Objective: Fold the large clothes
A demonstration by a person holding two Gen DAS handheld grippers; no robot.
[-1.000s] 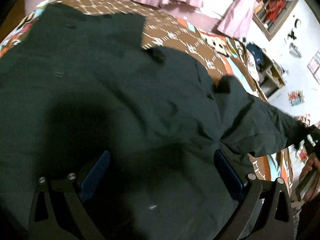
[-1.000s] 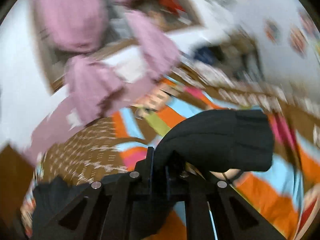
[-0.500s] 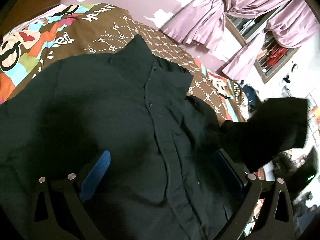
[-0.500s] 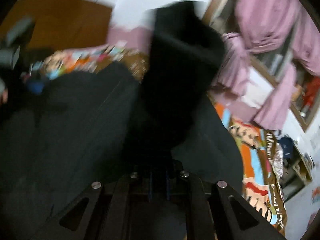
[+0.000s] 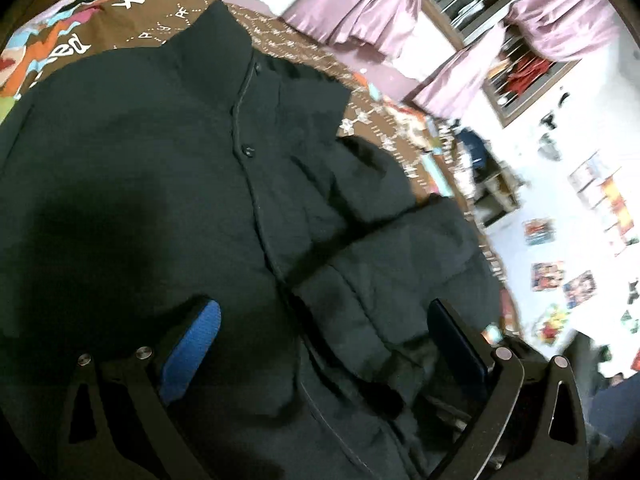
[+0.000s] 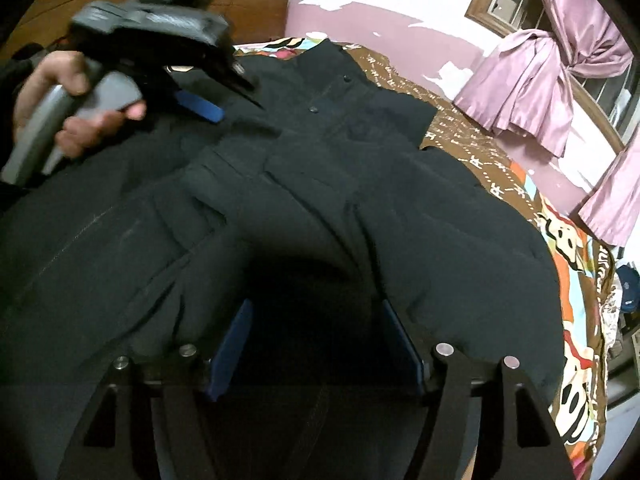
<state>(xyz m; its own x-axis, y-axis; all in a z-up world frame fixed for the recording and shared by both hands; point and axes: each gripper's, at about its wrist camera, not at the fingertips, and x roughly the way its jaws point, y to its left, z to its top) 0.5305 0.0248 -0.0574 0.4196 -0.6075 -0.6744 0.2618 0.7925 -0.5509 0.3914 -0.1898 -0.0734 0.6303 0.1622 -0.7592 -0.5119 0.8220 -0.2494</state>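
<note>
The dark shirt (image 5: pixel 168 184) lies flat on the patterned bedspread (image 6: pixel 560 248), collar far, placket running near-to-far, with the right sleeve (image 5: pixel 392 264) apparently folded across it – both the left gripper (image 5: pixel 320 348) and right gripper (image 6: pixel 316 344) hover spread apart, holding nothing, directly above the near hem.

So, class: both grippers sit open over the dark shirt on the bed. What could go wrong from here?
1. The sleeve folded over the shirt lies puffy and unpressed; it may slide back off.
2. The right gripper hovers over bunched cloth, so closing could pinch several layers.
3. The left gripper straddles the button placket and might drag it crooked.
</note>
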